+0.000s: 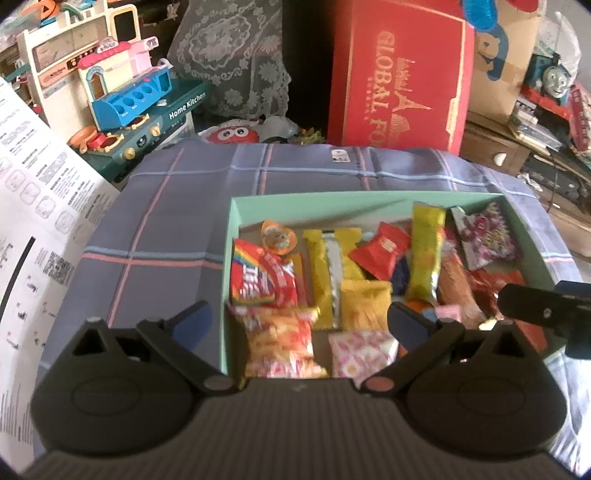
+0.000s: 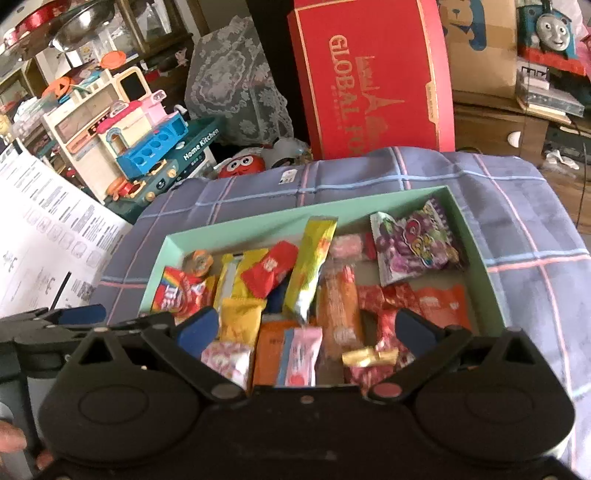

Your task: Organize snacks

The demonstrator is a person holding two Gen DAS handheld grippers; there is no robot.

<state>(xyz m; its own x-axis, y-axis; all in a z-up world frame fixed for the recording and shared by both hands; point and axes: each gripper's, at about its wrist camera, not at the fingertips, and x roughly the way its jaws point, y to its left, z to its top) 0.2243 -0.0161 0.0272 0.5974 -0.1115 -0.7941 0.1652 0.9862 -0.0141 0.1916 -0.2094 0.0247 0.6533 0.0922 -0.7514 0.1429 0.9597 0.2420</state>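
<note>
Both hand-held grippers are spread wide with nothing between the jaws: my left hand-held gripper (image 1: 299,325) fills the bottom of its view, my right hand-held gripper (image 2: 304,328) the bottom of its own, and each hangs over the near edge of the mint-green box (image 1: 231,236). The snacks (image 1: 332,280) are all in that box, lower centre of both views: a rainbow-striped red packet (image 1: 258,277) at its left end, a long yellow-green stick pack (image 1: 426,251) leaning across the middle, a purple grape-print pouch (image 2: 413,240) at the far right corner, and pink, orange and gold wrappers nearer me. The box sits on a blue-grey plaid cloth (image 1: 177,221) covering the desk. Behind it, top centre, stands a big red carton (image 1: 399,74) with gold lettering; a lace-draped shape (image 1: 229,48) is left of it, a toy kitchen set (image 1: 122,96) upper left, a toy blue engine (image 2: 550,26) upper right, and a white printed sheet (image 1: 33,206) runs down the left edge.
</note>
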